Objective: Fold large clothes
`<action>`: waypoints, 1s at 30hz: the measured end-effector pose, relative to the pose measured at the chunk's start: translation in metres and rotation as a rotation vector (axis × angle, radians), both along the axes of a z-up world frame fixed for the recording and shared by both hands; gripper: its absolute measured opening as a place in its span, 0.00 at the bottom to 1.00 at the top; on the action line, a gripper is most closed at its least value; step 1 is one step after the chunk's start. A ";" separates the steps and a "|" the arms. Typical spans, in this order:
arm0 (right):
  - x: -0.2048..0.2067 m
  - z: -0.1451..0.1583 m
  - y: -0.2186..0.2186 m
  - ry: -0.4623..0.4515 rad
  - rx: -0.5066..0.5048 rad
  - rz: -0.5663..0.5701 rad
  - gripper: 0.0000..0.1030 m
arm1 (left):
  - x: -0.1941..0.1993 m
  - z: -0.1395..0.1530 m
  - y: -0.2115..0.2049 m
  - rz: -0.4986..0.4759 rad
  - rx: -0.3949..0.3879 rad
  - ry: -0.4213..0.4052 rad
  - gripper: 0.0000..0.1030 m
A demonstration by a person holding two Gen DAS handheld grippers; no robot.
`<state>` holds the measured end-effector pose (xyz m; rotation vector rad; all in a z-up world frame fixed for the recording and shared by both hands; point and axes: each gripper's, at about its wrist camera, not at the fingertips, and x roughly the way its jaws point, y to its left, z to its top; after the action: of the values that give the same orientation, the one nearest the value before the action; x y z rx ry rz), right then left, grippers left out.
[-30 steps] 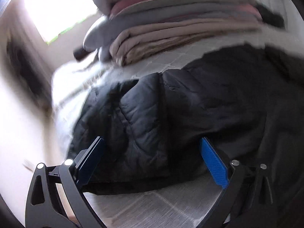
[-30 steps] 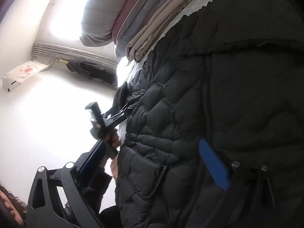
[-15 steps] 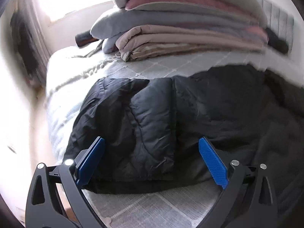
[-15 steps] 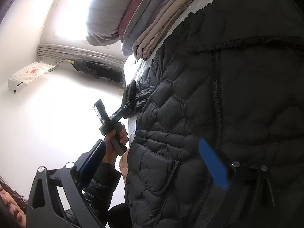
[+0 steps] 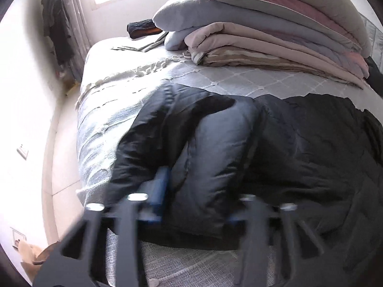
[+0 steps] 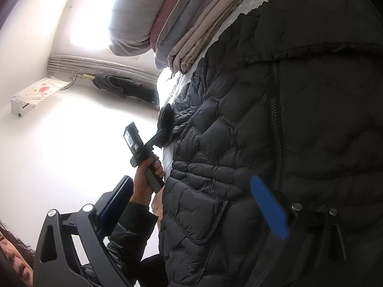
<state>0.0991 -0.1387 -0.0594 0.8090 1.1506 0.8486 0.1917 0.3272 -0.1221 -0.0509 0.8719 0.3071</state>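
Both pictures show the black puffer jacket (image 5: 275, 148) spread on the bed (image 5: 134, 119), on the near side of the stack of folded bedding (image 5: 275, 43) (landmark for all that follows). Wide a moment ago, the left gripper (image 5: 194, 205) has just been closing and now pinches the jacket's sleeve at the edge farthest from the stack, so the sleeve looks ready to fold inward. Over the jacket's front, also on the near side of that stack, the right gripper (image 6: 194, 203) hangs spread, holding nothing.
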 end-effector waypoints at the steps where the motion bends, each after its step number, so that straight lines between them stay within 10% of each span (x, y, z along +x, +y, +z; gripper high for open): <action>1: 0.000 0.000 0.000 0.002 -0.001 0.000 0.92 | 0.000 0.000 -0.001 -0.002 0.016 -0.004 0.11; 7: 0.000 0.001 -0.002 0.006 0.014 -0.007 0.92 | -0.009 0.020 -0.025 -0.039 0.109 -0.017 0.04; 19: -0.009 0.043 -0.065 -0.061 0.117 -0.169 0.92 | 0.017 0.127 -0.195 -0.336 -0.242 -0.043 0.04; 26: -0.019 0.049 -0.150 -0.064 0.198 -0.365 0.92 | 0.047 0.094 -0.358 -0.500 -0.323 0.065 0.04; 30: -0.020 0.039 -0.171 -0.021 0.211 -0.387 0.92 | 0.064 0.045 -0.417 -0.515 -0.220 0.207 0.16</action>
<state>0.0796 -0.3094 -0.0202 1.1512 0.8551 0.6576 0.2557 -0.0896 -0.0772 0.0025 1.0868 -0.2707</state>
